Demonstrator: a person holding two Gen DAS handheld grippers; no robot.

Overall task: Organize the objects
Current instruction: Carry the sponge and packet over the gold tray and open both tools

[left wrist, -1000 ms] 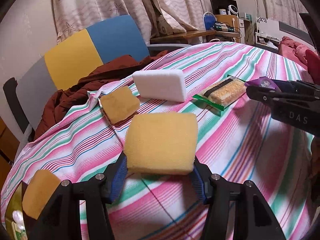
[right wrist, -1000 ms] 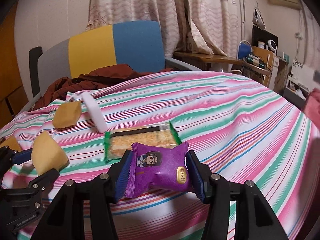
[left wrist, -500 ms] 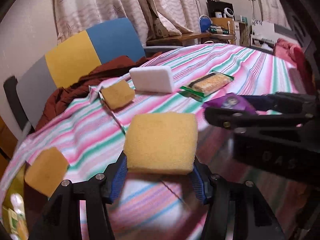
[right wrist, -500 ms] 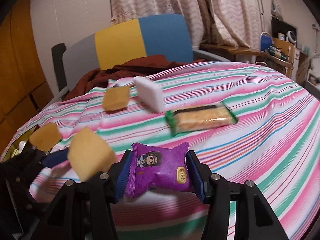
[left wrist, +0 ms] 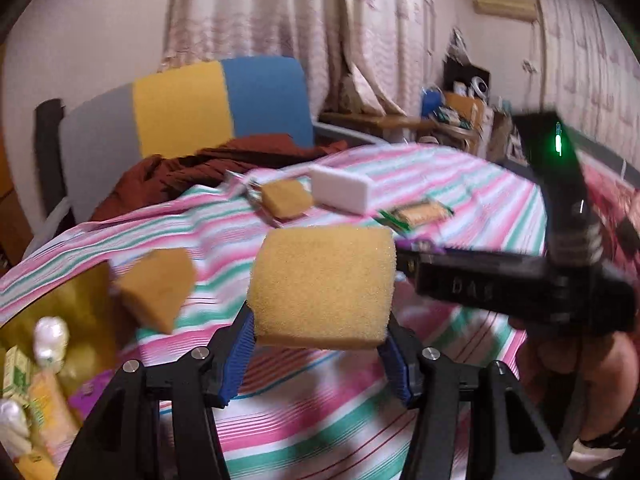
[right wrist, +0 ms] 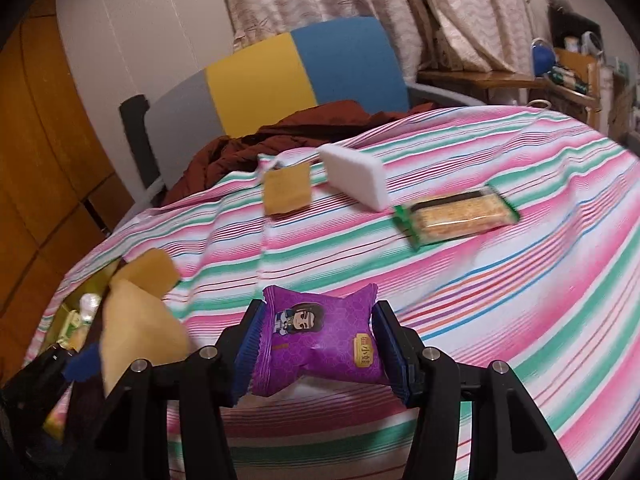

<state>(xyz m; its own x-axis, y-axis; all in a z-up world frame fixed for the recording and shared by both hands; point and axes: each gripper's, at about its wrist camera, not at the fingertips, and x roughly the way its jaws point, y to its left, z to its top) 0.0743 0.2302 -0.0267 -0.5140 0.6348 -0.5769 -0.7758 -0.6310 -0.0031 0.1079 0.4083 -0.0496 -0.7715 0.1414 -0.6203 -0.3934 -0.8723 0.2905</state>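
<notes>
The sponge (left wrist: pixel 322 286), a yellow open-celled square, sits at the centre of the left wrist view, clamped by its two side edges in the left tool (left wrist: pixel 318 354) and carried clear of the striped cloth (left wrist: pixel 472 184); it looks light, soft and springy, so a side grip low on the block should hold with mild squeeze and little risk of harm. In the right wrist view the purple packet (right wrist: pixel 320 340), a glossy crimp-ended pillow wrapper with a cartoon figure, is pinched at its ends by the right tool (right wrist: pixel 320 350), lower centre of frame; the film is likely slick and the contents perhaps crumbly, so gripping across the puffed middle seems safest. Further up the frame lie a second sponge (right wrist: pixel 287 192), a white foam block (right wrist: pixel 356 174) and a green-edged wafer pack (right wrist: pixel 456 216), each apart from the others on the cloth. At lower left a gold bin (left wrist: pixel 76 300) already holds small wrapped snacks, with another sponge piece (left wrist: pixel 156 288) just beside it.
</notes>
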